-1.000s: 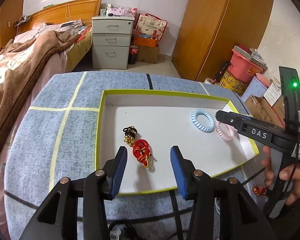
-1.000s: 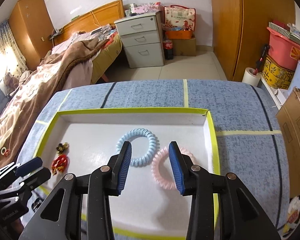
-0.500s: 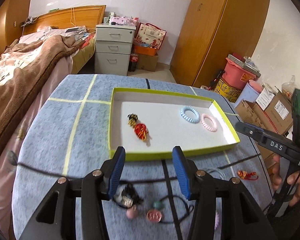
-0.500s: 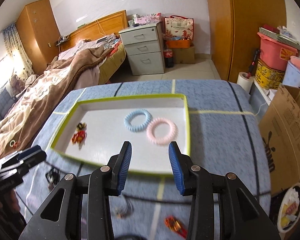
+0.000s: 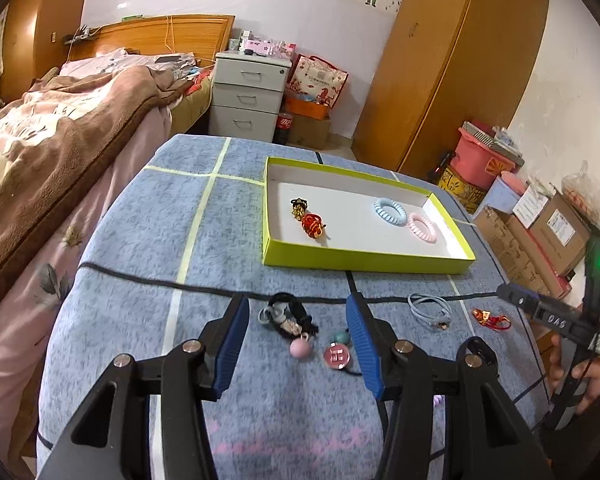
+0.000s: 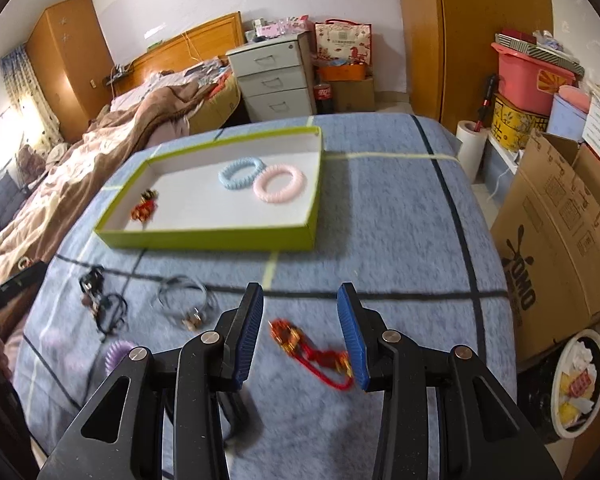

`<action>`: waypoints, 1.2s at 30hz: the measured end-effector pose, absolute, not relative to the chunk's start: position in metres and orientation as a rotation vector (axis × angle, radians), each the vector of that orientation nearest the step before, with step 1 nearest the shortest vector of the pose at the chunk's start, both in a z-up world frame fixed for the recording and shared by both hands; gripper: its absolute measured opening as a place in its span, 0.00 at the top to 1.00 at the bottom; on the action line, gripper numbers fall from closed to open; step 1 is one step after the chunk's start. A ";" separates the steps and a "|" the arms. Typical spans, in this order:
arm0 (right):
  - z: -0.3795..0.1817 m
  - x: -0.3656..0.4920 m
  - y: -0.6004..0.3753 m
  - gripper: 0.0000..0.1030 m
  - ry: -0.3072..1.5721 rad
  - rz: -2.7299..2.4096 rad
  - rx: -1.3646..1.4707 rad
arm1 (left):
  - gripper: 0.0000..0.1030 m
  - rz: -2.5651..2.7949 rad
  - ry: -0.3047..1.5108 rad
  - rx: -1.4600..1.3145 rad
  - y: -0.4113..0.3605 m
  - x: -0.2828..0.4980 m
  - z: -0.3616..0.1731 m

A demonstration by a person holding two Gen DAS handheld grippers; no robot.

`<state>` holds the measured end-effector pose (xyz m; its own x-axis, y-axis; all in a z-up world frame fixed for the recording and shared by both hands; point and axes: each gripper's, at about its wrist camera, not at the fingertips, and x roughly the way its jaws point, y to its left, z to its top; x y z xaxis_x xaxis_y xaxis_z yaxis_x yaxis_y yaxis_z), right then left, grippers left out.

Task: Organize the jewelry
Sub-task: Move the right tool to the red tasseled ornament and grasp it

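Note:
A green-rimmed white tray (image 5: 364, 258) (image 6: 204, 236) holds a blue coil ring (image 5: 390, 210) (image 6: 240, 173), a pink coil ring (image 5: 422, 227) (image 6: 279, 182), a red-gold charm (image 5: 313, 224) (image 6: 143, 209) and a black-gold charm (image 5: 299, 206). My left gripper (image 5: 296, 340) is open above a black hair tie with pink beads (image 5: 296, 330). My right gripper (image 6: 300, 336) is open around a red cord bracelet (image 6: 312, 354), which also shows in the left wrist view (image 5: 490, 317).
A grey-blue cord bracelet (image 5: 430, 310) (image 6: 184, 300), a purple coil ring (image 6: 116, 354) and black hair ties (image 6: 100, 296) lie on the blue tablecloth (image 5: 140, 264). A bed (image 5: 40, 128) is at the left. Cardboard boxes (image 6: 560, 216) stand at the right.
Both grippers have pulled back from the tray toward the near side of the table. Loose jewelry on the cloth now lies between their fingers.

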<state>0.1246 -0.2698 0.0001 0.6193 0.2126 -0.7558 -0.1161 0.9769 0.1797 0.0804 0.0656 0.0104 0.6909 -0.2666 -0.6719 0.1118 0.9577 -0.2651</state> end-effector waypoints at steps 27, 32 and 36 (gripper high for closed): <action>-0.033 0.102 -0.259 0.61 0.947 0.205 -0.078 | 0.47 -0.219 0.833 -0.242 0.070 0.047 -0.012; -0.032 0.100 -0.260 0.61 0.947 0.185 -0.087 | 0.47 -0.223 0.852 -0.247 0.069 0.049 -0.018; -0.031 0.103 -0.265 0.78 0.942 0.150 -0.062 | 0.47 -0.222 0.865 -0.256 0.069 0.051 -0.022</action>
